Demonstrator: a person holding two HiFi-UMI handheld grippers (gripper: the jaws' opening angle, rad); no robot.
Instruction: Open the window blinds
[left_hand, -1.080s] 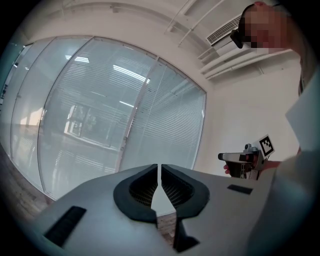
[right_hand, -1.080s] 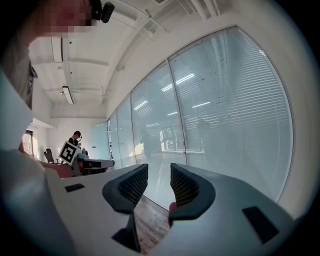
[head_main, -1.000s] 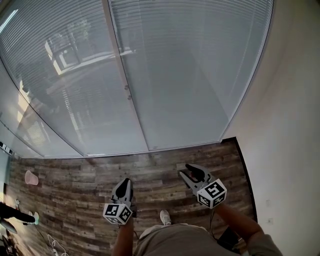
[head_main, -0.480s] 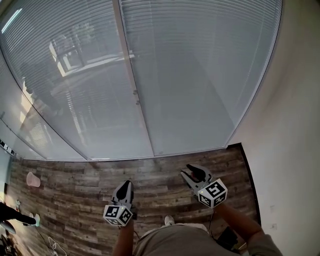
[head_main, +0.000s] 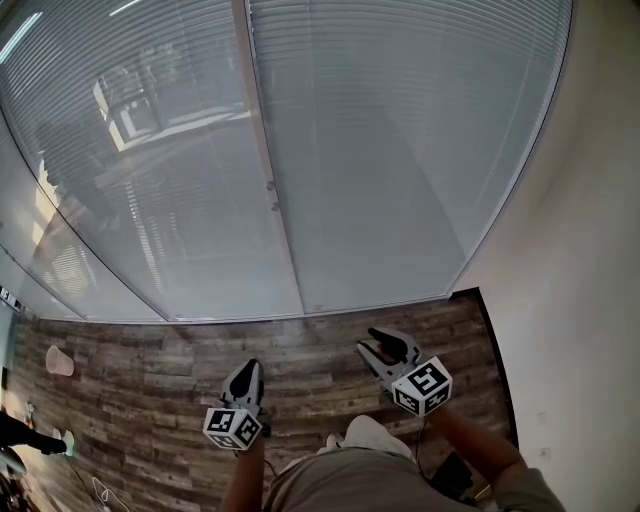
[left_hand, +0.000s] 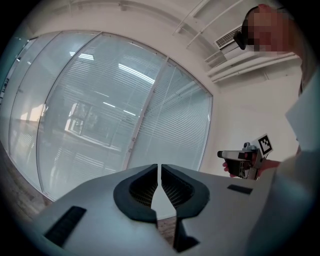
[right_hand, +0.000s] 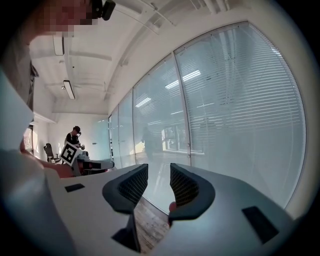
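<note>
Hanging untouched, blinds (head_main: 400, 130) lie well beyond left fingers (head_main: 245, 378) and right fingers (head_main: 386, 348).

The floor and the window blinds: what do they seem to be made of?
The floor looks like wood planks, brown-grey and matte. Grain streaks and staggered joints show, though it may be laminate or vinyl. The blinds are thin, pale horizontal slats, probably painted metal or plastic; the look does not settle which. They sit behind smooth glass, which mirrors lamps and a room.
</note>
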